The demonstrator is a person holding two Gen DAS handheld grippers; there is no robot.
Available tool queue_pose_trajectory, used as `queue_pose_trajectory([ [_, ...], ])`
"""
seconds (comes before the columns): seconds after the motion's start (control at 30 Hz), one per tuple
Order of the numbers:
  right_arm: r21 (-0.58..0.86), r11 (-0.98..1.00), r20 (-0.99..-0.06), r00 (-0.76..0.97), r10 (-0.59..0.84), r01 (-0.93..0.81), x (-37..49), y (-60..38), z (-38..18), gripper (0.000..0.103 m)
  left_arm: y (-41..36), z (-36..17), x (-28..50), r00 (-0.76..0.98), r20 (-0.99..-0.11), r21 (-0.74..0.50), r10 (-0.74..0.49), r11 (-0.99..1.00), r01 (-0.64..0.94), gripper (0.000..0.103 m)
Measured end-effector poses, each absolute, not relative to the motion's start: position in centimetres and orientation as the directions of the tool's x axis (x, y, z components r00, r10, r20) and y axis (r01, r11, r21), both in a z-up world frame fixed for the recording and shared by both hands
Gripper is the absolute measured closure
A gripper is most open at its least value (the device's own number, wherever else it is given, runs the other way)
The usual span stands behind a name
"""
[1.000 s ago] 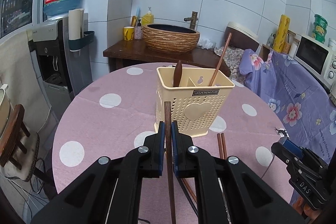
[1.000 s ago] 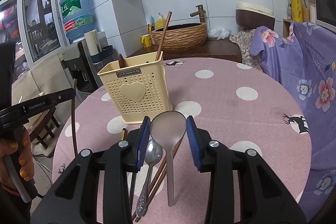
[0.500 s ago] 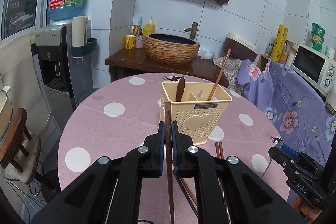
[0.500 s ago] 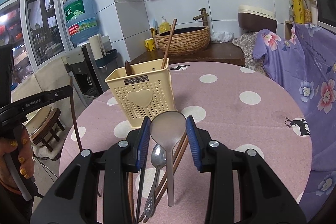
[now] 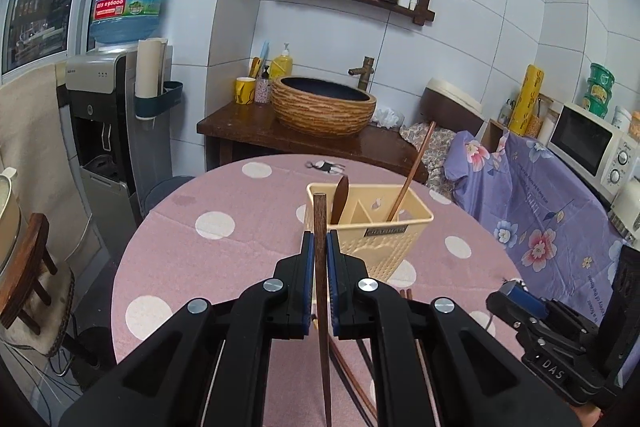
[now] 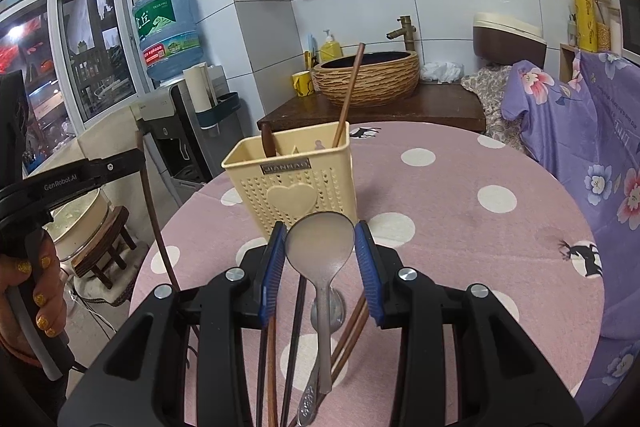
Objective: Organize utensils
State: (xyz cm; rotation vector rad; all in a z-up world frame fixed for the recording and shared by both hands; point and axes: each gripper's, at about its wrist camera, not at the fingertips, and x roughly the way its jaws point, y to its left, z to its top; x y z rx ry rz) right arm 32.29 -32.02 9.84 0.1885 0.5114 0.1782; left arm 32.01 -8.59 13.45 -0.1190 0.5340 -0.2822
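My left gripper (image 5: 319, 239) is shut on a dark wooden chopstick (image 5: 319, 215) that stands nearly upright, just in front of the cream slotted caddy (image 5: 384, 243). The caddy holds a dark spoon handle (image 5: 341, 197) and a leaning chopstick (image 5: 412, 171). My right gripper (image 6: 319, 231) is shut on the bowl of a large metal spoon (image 6: 320, 251), lifted above the table in front of the caddy (image 6: 292, 187). Below it lie a smaller metal spoon (image 6: 329, 311) and several loose chopsticks (image 6: 296, 331). The right wrist view also shows the left gripper (image 6: 136, 157) at the left edge.
The round table (image 5: 208, 251) carries a pink polka-dot cloth. A water dispenser (image 5: 112, 115) and a stool (image 5: 24, 267) stand to the left. Behind is a wooden counter with a woven basin (image 5: 324, 107). Purple floral cloth (image 5: 552, 203) covers furniture on the right.
Both grippers have risen with what they hold, the chopstick and the big spoon. The caddy now sits lower and farther off in both views. Neither grip has changed.
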Motion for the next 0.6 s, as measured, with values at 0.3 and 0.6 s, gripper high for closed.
queue_pose_trajectory([
  [0.3, 0.222, 0.968, -0.363, 0.912, 0.192, -0.115, 36.4, -31.4, 17.8, 0.067, -9.4, 22.1, 34.0, 0.887, -0.344, -0.194, -0.308, 0.947, 0.254, 0.096],
  [0.6, 0.184, 0.982, -0.254, 0.964, 0.086, -0.039, 42.8, -30.1, 24.8, 0.067, -11.7, 27.9, 38.8, 0.954, -0.201, -0.160, -0.223, 0.968, 0.193, 0.096],
])
